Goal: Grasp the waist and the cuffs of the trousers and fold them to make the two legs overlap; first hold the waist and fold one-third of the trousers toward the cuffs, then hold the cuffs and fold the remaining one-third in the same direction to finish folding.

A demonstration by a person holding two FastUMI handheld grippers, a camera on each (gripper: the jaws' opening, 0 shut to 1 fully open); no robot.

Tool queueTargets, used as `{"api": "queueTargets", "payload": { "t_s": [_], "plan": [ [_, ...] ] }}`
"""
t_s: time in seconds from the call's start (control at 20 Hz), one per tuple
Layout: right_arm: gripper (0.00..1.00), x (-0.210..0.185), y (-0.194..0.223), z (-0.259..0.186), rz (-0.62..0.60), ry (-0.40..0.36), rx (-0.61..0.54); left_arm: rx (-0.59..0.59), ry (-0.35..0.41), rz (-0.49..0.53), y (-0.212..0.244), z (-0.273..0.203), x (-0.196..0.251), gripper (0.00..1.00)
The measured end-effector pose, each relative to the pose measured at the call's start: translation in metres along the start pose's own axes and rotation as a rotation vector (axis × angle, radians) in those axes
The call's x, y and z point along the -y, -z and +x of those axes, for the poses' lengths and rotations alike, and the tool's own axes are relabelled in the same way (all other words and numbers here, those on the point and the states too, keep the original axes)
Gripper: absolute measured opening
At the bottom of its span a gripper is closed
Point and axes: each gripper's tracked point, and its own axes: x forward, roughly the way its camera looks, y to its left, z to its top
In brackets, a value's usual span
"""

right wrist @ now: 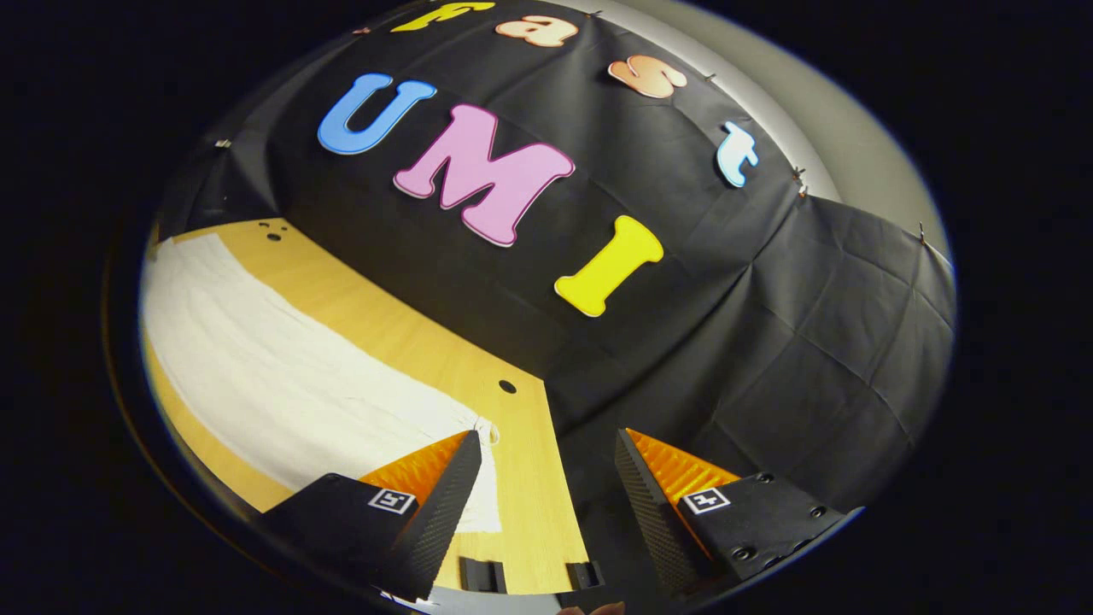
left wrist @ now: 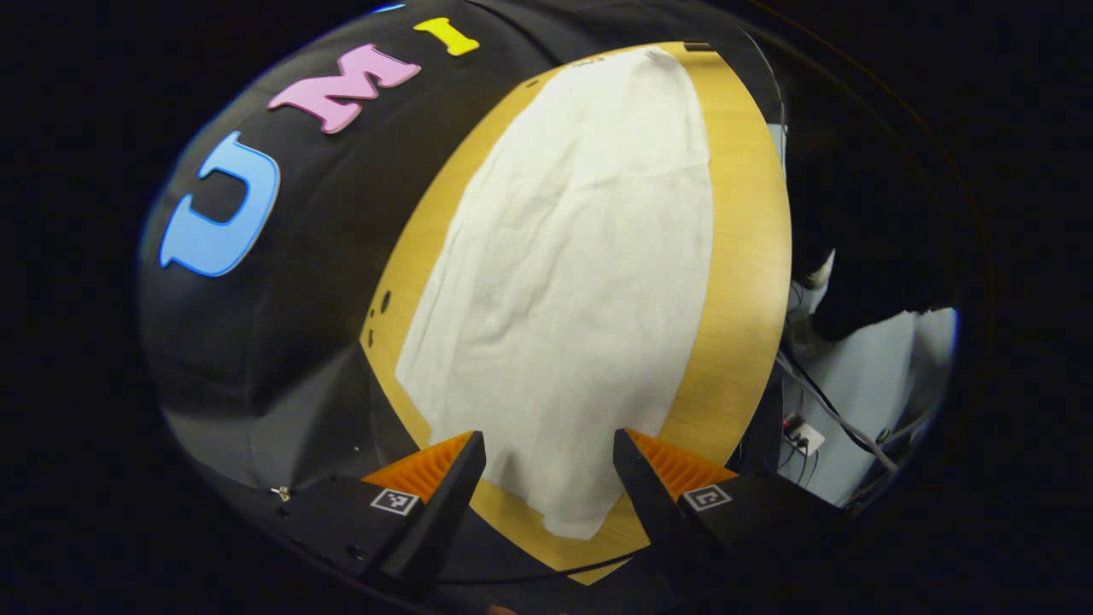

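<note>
Wooden table (left wrist: pixel 743 282) against a black cloth wall (right wrist: pixel 768 342), cables (left wrist: pixel 841 418) on pale floor beside it.

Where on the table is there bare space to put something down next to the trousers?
Bare wood runs as strips along both long sides of the trousers on the table. In the right gripper view, a wider bare patch lies between the trousers' end and the table's edge by the booth wall. The middle is covered by cloth.

- White trousers (left wrist: pixel 564 282) spread flat lengthwise on wooden table (left wrist: pixel 743 282), lightly creased
- Seen also in right gripper view (right wrist: pixel 282 376), end near table's edge
</note>
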Motion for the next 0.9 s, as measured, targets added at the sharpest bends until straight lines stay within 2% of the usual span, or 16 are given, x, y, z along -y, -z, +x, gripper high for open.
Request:
{"api": "queueTargets", "payload": {
  "t_s": [0.15, 0.25, 0.3, 0.35, 0.4, 0.5, 0.55, 0.6, 0.65, 0.75, 0.8, 0.9],
  "plan": [
    [0.97, 0.001, 0.031, 0.009, -0.035, -0.042, -0.046, -0.021, 0.103, 0.054, -0.003, 0.007, -0.001, 0.92],
    [0.96, -0.001, 0.047, 0.018, -0.077, -0.079, -0.07, -0.056, 0.186, 0.065, -0.003, 0.017, -0.004, 0.84],
    [0.97, -0.003, 0.054, 0.022, -0.098, -0.102, -0.075, -0.083, 0.231, 0.067, -0.003, 0.021, -0.004, 0.74],
    [0.97, -0.005, 0.059, 0.027, -0.122, -0.125, -0.081, -0.103, 0.286, 0.066, -0.003, 0.022, -0.002, 0.69],
    [0.96, -0.007, 0.065, 0.03, -0.149, -0.146, -0.084, -0.132, 0.339, 0.058, -0.004, 0.024, -0.001, 0.51],
    [0.97, -0.009, 0.076, 0.039, -0.197, -0.19, -0.089, -0.186, 0.452, 0.022, -0.005, 0.022, 0.003, 0.38],
    [0.97, -0.012, 0.08, 0.043, -0.219, -0.219, -0.09, -0.213, 0.511, -0.006, -0.005, 0.024, 0.005, 0.39],
    [0.97, -0.017, 0.085, 0.048, -0.249, -0.251, -0.09, -0.239, 0.568, -0.038, -0.006, 0.023, 0.007, 0.28],
    [0.97, -0.023, 0.091, 0.053, -0.29, -0.286, -0.091, -0.265, 0.605, -0.072, -0.008, 0.023, 0.008, 0.25],
    [0.97, -0.036, 0.107, 0.06, -0.397, -0.366, -0.093, -0.289, 0.641, -0.102, -0.023, 0.024, 0.011, 0.2],
    [0.97, -0.042, 0.116, 0.064, -0.463, -0.414, -0.091, -0.304, 0.65, -0.095, -0.016, 0.024, 0.011, 0.11],
    [0.97, -0.059, 0.138, 0.069, -0.61, -0.524, -0.085, -0.298, 0.643, -0.075, -0.021, 0.025, 0.009, 0.06]
  ]
}}
